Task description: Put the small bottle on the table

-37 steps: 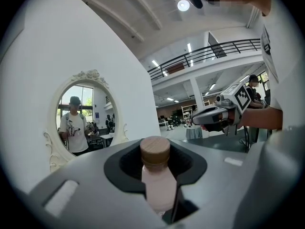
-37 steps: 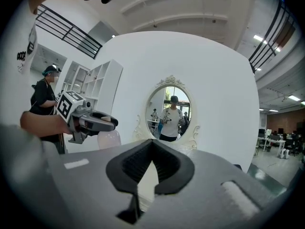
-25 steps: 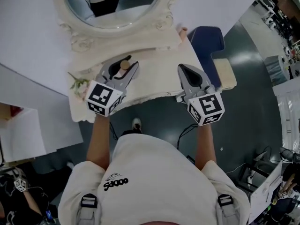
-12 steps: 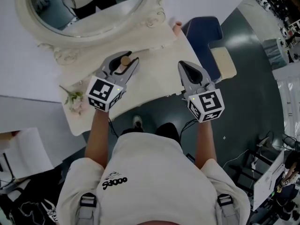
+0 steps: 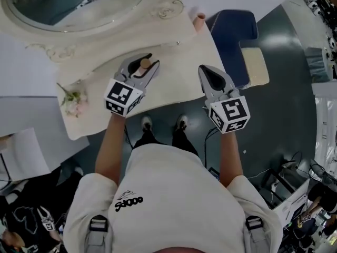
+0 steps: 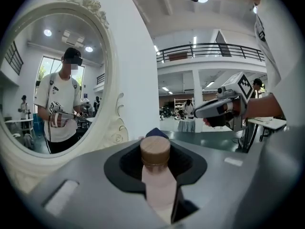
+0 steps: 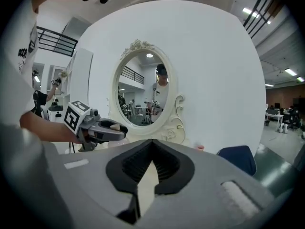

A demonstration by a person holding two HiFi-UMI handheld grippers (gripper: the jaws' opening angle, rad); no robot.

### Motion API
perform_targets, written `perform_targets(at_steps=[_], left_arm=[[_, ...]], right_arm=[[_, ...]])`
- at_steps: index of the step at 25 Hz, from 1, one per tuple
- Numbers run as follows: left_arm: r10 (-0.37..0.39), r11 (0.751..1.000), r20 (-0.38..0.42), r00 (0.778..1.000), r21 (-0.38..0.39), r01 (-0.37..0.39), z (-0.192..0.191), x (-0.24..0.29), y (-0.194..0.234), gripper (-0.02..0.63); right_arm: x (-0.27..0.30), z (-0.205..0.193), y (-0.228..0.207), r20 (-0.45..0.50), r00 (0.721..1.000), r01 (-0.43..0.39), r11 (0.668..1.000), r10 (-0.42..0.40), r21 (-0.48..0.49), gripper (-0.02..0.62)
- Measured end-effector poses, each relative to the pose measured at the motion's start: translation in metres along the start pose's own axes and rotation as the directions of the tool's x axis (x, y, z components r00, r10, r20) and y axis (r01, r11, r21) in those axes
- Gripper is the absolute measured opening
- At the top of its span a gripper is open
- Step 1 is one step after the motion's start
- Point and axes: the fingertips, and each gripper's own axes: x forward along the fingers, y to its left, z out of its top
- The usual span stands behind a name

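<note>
The small bottle [image 5: 145,64], pale pink with a round wooden cap, stands upright between the jaws of my left gripper [image 5: 146,60], which is shut on it above the cream dressing table [image 5: 176,51]. In the left gripper view the bottle [image 6: 157,185] fills the gap between the jaws, cap uppermost, facing the oval mirror [image 6: 52,94]. My right gripper [image 5: 206,71] hovers at the table's near right edge, shut with nothing in it. In the right gripper view its dark pads [image 7: 167,168] meet at the tips, and the left gripper [image 7: 97,129] shows to the left.
The ornate white mirror frame [image 5: 50,49] stands at the table's back. A sprig of pale flowers [image 5: 71,96] lies on the left end and a small pink pot [image 5: 199,20] at the far right corner. A blue chair [image 5: 234,33] and a cream cushion [image 5: 256,66] are to the right.
The view has shifted, so the table and mirror sit further up and left. Both grippers keep their spacing; the left still holds the bottle over the table. The person's feet now show.
</note>
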Motion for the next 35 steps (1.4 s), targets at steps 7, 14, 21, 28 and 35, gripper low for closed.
perform_targets(at_steps=[7,14,21,28,35], left_arm=[[-0.029,0.999,-0.069,0.997,-0.023,0.027,-0.065,0.049,-0.007,0.133],[-0.051,0.997,-0.101,0.994,-0.055,0.045,-0.105,0.078,-0.009,0.133],[-0.07,0.995,-0.127,0.989,-0.08,0.06,-0.14,0.098,-0.012,0.133],[-0.072,0.993,-0.159,0.985,-0.105,0.055,-0.164,0.11,-0.01,0.133],[-0.059,0.995,-0.17,0.984,-0.095,0.043,-0.183,0.119,-0.006,0.133]], right_arm=[[0.01,-0.044,-0.025,-0.055,0.998,-0.012,0.998,0.015,0.068,0.002],[0.005,-0.07,-0.032,-0.115,0.993,0.01,0.997,-0.001,0.076,0.002],[-0.001,-0.088,-0.042,-0.14,0.989,0.056,0.992,-0.039,0.115,0.002],[-0.007,-0.103,-0.058,-0.175,0.981,0.108,0.985,-0.083,0.136,0.002],[-0.007,-0.111,-0.056,-0.194,0.978,0.109,0.985,-0.082,0.135,0.002]])
